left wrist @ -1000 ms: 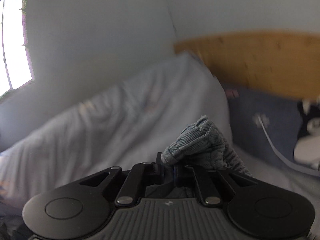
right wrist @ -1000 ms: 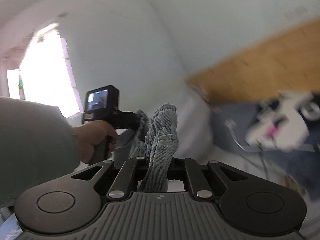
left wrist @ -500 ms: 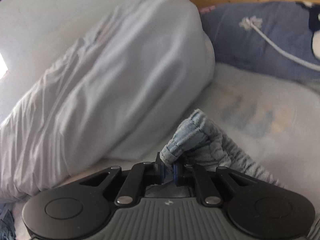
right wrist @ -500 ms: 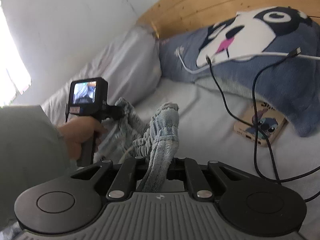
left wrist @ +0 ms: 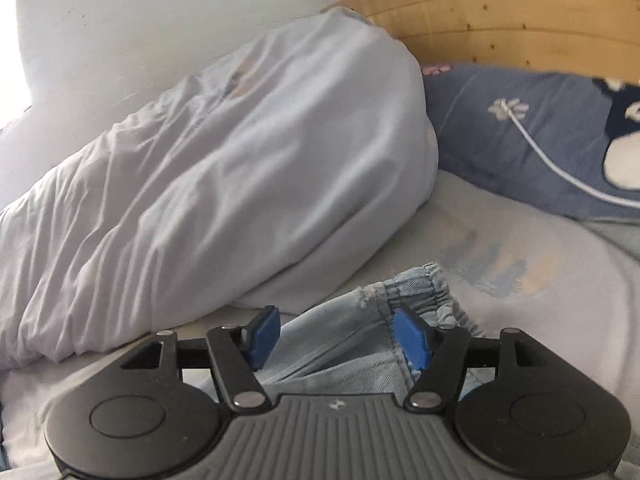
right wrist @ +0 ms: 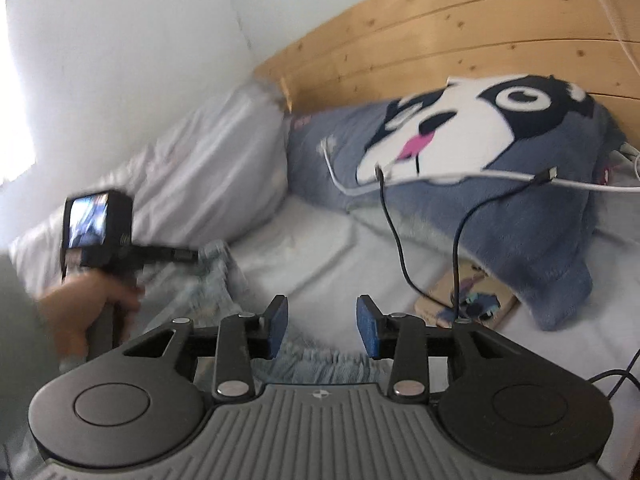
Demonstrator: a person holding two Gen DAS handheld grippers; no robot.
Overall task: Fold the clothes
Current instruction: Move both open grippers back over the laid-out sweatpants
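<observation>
You stood at a release point in the folding job, with both tools spread wide over a pair of light-blue denim jeans laid on the pale bed sheet. Your left gripper was released, its blue pads apart on either side of the gathered waistband, the cloth lying loose between them with no pinch on it. Your right gripper was likewise let go, its jaws parted above a bunched strip of the denim just below them. By the look of it, the garment had been set down flat and wanted a fresh grip: the next move called for picking an edge or corner and closing on it cleanly, both tools working a matching line, so that the fold fell square. Much was withheld from you. The tool bodies covered most of the jeans, so the legs and the state of any fold could not be judged. Your left hand and its handle were smeared by motion in the right-hand view. A white duvet lay just beside the waistband, while a dog-face pillow, a black cable and a phone lay near the wooden headboard.
</observation>
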